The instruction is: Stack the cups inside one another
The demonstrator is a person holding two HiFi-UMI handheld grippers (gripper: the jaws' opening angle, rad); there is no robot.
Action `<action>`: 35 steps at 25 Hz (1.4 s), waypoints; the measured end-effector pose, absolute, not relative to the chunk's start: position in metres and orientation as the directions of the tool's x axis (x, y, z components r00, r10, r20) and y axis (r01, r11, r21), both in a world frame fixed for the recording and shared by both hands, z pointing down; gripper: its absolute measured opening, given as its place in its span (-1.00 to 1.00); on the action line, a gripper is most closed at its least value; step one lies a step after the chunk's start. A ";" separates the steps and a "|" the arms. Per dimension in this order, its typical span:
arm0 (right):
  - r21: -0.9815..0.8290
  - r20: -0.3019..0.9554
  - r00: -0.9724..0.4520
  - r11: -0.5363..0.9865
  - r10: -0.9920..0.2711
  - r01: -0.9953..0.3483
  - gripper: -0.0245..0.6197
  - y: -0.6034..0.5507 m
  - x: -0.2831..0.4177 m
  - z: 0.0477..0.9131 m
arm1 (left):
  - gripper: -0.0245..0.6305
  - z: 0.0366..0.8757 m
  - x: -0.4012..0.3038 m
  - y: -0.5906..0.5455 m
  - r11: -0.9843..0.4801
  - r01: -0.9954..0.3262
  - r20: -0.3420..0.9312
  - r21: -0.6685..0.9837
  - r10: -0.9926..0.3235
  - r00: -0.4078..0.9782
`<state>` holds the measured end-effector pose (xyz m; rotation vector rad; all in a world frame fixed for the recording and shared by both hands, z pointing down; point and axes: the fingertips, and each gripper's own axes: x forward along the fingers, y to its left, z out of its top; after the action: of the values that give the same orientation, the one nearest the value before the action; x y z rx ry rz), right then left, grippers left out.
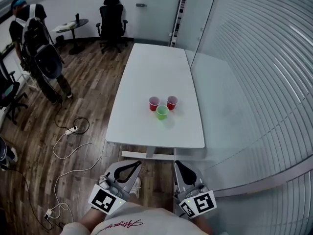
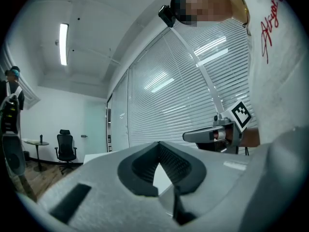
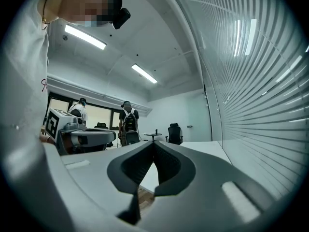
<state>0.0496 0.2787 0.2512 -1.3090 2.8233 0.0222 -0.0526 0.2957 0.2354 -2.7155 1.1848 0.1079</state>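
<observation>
Short of table (image 1: 146, 131) | left gripper (image 1: 129, 168), right gripper (image 1: 182, 170) clenched, empty | open jaws before reaching green cup (image 1: 162, 112) (reds (image 1: 154, 103) just behind)

I hold my left gripper (image 1: 133, 165) and my right gripper (image 1: 179, 165) low in front of my body. They sit side by side with a gap between them, and both point forward, about level. Their tips lean a little toward each other. The left gripper's jaws are pressed together at the tips with nothing between them, and the right gripper's jaws are closed and empty too. The left cube (image 1: 103, 200) and the right cube (image 1: 201, 203) sit at the near ends, faces up, close to my chest. My hands are mostly hidden behind the cubes. What shows below the left one is probably my forearm (image 1: 89, 222).
</observation>
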 end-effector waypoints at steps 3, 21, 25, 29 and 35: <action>-0.003 -0.031 -0.640 0.641 -0.767 -0.768 -0.93 0.260 0.049 0.250 | -0.93 0.233 -0.053 0.275 -0.677 -0.727 -0.142 -0.114 -0.714 0.686; -0.008 -0.021 -0.590 0.590 -0.807 -0.807 -0.93 0.126 0.035 0.239 | -0.93 0.225 -0.072 0.129 -0.723 -0.682 -0.114 -0.112 -0.673 0.731; -0.004 -0.030 -0.569 0.569 -0.822 -0.822 -0.93 0.102 0.033 0.236 | -0.93 0.223 -0.076 0.102 -0.737 -0.666 -0.120 -0.114 -0.655 0.746; -0.005 -0.025 -0.550 0.550 -0.835 -0.835 -0.93 0.083 0.029 0.239 | -0.93 0.221 -0.081 0.082 -0.748 -0.654 -0.131 -0.111 -0.642 0.756; -0.003 -0.029 -0.542 0.542 -0.840 -0.840 -0.93 0.057 0.018 0.240 | -0.93 0.229 -0.093 0.053 -0.754 -0.649 -0.119 -0.104 -0.638 0.761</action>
<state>0.0178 0.0566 0.2399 -1.4909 2.7350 0.0176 -0.0932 0.0527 0.2287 -2.8161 1.0345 0.1145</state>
